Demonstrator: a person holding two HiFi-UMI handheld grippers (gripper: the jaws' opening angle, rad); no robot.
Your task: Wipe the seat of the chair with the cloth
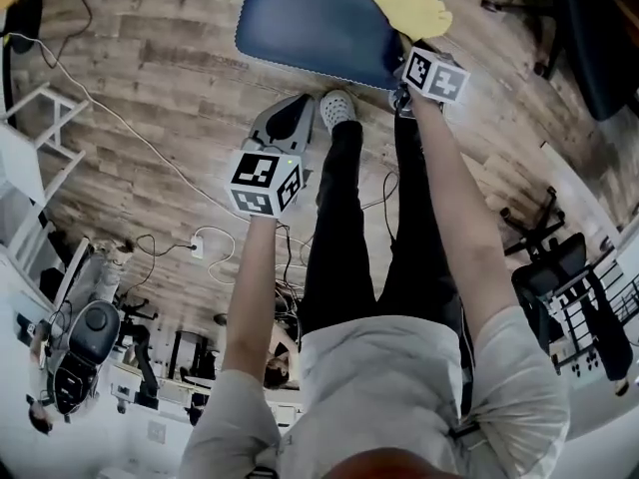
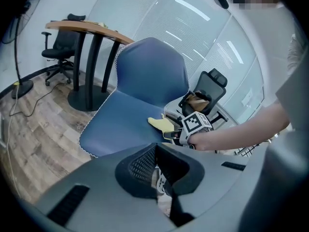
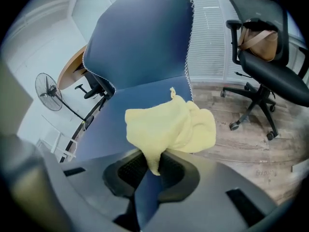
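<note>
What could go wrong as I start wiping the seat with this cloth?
1. The right gripper pinches only a narrow corner of the cloth, so drag on the seat may pull it free.
2. The cloth is bunched, so a pass may cover little.
3. The left gripper hangs away from the chair, so nothing steadies it if it shifts.
</note>
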